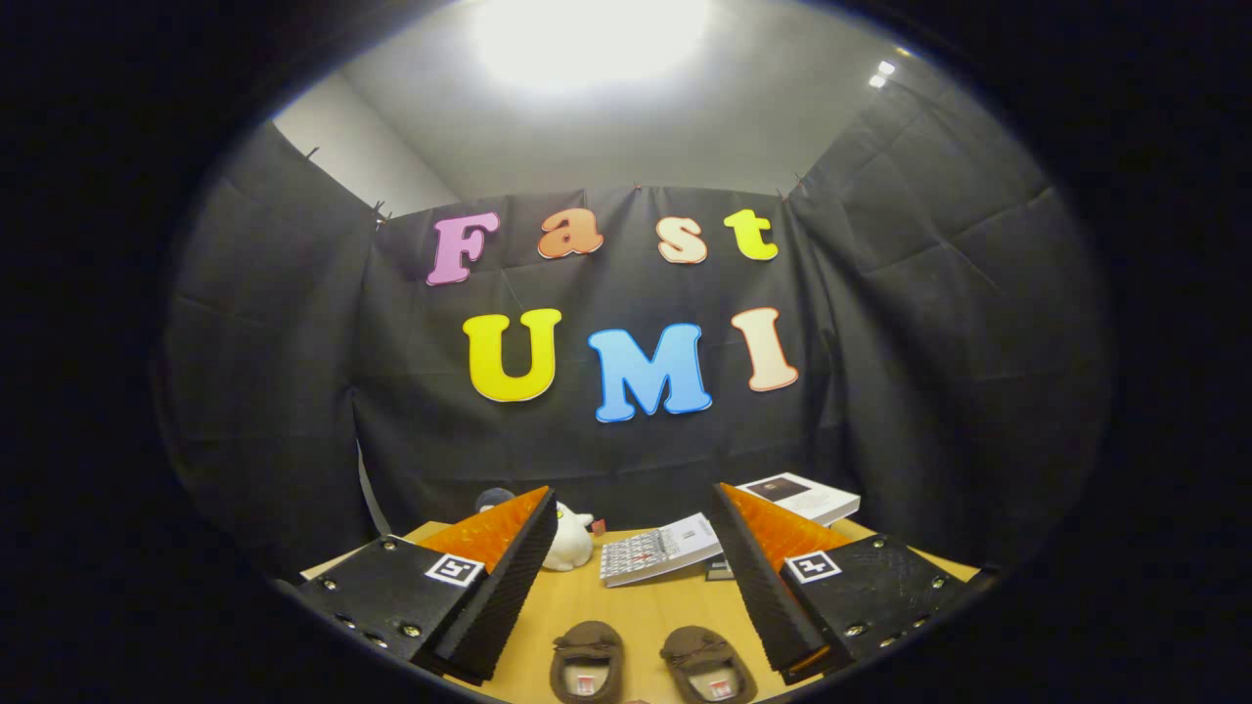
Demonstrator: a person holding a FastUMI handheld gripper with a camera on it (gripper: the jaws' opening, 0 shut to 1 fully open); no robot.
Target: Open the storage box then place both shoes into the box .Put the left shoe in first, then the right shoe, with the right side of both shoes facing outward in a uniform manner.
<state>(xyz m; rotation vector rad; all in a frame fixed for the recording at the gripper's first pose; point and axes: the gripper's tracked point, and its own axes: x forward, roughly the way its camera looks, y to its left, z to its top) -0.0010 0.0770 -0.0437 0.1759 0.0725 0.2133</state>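
Two brown moccasin shoes lie side by side on the wooden table (636,606), toes pointing away from me: the left shoe (585,663) and the right shoe (706,665). They sit low between my two fingers. My gripper (636,504) is open, its fingers spread wide, with nothing between them. It hovers above the table, apart from the shoes. A white box (800,497) with a dark picture on its lid rests at the back right of the table, behind the right finger; its lid looks closed.
A booklet with printed text (657,552) lies on the table beyond the shoes. A small white plush toy (569,541) sits behind the left finger. The black cloth wall stands close behind the table.
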